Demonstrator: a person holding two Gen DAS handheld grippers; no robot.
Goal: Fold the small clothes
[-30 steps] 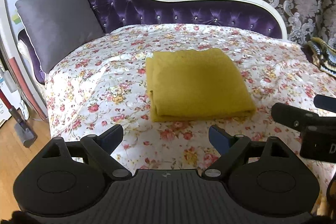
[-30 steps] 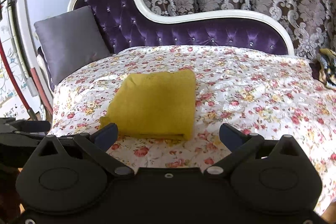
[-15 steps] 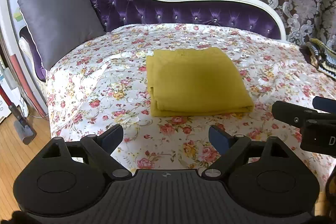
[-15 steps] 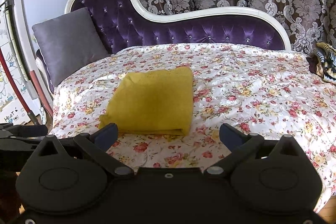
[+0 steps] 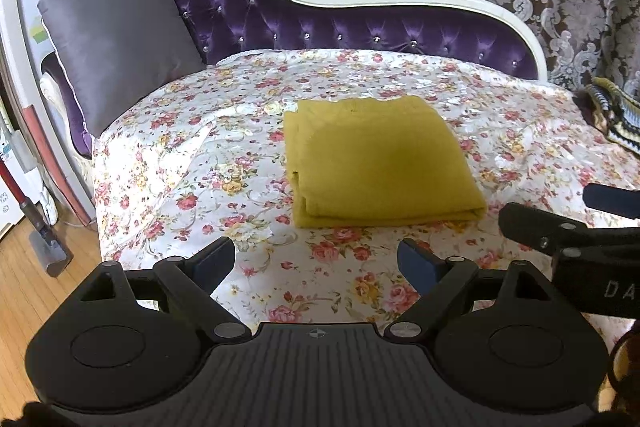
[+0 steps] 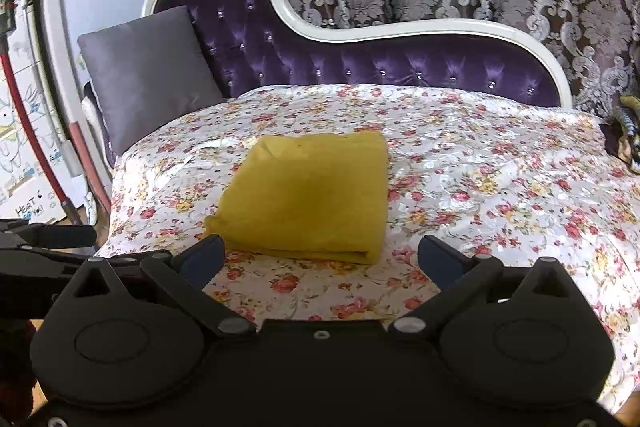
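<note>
A mustard-yellow garment [image 5: 376, 163] [image 6: 312, 195] lies folded into a neat rectangle in the middle of the flowered bedspread [image 5: 192, 163] [image 6: 500, 195]. My left gripper [image 5: 316, 263] hovers open, short of the garment's near edge, with nothing between its blue-padded fingers. In the right wrist view my right gripper [image 6: 320, 259] also stands open with its jaws wide, just in front of the fold's near edge and not touching it. The right gripper [image 5: 560, 235] shows at the right of the left wrist view, and the left gripper [image 6: 48, 247] at the left of the right wrist view.
A grey cushion [image 5: 116, 39] leans against the purple tufted backrest [image 5: 320, 27] with a white frame. A striped knitted piece [image 5: 616, 115] lies at the bed's right end. Patterned curtains hang behind. A red-handled mop [image 5: 28, 203] stands on the wooden floor at the left.
Both views have drawn back and tilted up slightly, so the folded garment sits a bit farther from the fingers. Both grippers stay open and empty.
</note>
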